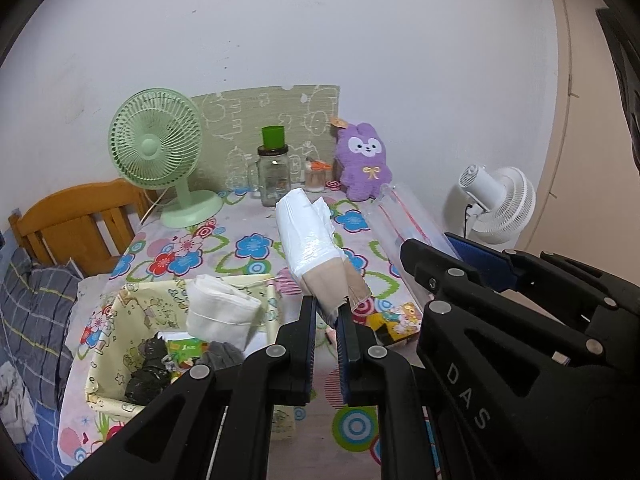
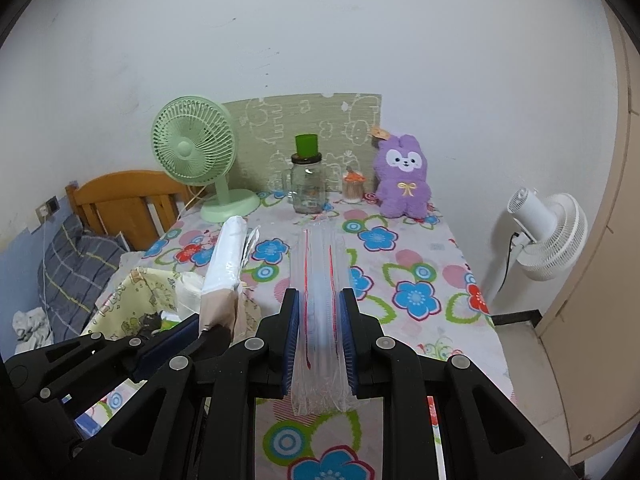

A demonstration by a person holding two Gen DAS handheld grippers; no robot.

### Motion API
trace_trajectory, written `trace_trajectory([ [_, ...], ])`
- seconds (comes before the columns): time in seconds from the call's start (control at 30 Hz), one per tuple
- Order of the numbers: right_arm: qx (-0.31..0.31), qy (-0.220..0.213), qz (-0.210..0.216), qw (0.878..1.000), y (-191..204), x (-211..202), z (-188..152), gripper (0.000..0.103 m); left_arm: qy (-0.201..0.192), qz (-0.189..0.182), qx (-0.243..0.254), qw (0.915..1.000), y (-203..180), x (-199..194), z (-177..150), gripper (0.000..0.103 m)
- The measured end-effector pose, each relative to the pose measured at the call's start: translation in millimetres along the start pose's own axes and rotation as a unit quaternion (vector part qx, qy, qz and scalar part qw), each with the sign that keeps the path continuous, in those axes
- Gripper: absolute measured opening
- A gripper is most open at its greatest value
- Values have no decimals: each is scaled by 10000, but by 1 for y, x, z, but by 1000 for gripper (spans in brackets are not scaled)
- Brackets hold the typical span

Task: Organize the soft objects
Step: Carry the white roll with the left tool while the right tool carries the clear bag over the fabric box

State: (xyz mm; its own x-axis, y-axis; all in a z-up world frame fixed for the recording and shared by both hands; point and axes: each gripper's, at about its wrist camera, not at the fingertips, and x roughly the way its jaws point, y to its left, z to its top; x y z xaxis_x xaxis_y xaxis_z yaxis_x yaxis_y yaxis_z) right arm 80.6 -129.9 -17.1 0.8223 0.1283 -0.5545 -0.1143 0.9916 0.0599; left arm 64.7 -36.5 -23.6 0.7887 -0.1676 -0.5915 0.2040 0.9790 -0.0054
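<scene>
Two grippers are seen over the floral table [image 2: 420,280], side by side. The left gripper [image 1: 326,312] is clenched on one wrapped bundle [image 1: 306,232]: white, crinkly plastic film over soft fabric, w/ a beige end pinched between the blue pads. The bundle is held up off the table, slanting away toward the glass jar [image 1: 274,178]. The right gripper [image 2: 319,300] is clamped on one clear zip bag [image 2: 318,264]: thin, glossy, limp, w/ two red seal lines running lengthwise. Its front end is seen stretching toward the jar, just right of the bundle.

Counted near the jar: one purple plush bunny [image 1: 362,160], fuzzy, w/ a small yellow bow, set upright to the jar's right, against the wall. One small container [image 1: 316,178] w/ an orange top is placed between the jar and the bunny. One green cup [image 1: 273,137] is stacked on the jar's lid. One mint fan [image 1: 160,152], round plastic grille, is placed left of the jar. One white fan [image 2: 548,232] is seen far right of the jar, off the table.

One fabric basket [image 1: 120,312], pale yellow print, is seen nearer than the jar, to its left; one folded white cloth [image 1: 220,312] is resting on its contents, w/ dark soft items beneath. Exact count inside can't be told.
</scene>
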Motion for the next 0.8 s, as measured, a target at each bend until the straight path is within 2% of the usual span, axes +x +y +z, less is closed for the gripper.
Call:
trace_trajectory([
  [0.8,-386,157,634,9971,70,40,7,23,212,504,-424,9976,80,15,-9,7],
])
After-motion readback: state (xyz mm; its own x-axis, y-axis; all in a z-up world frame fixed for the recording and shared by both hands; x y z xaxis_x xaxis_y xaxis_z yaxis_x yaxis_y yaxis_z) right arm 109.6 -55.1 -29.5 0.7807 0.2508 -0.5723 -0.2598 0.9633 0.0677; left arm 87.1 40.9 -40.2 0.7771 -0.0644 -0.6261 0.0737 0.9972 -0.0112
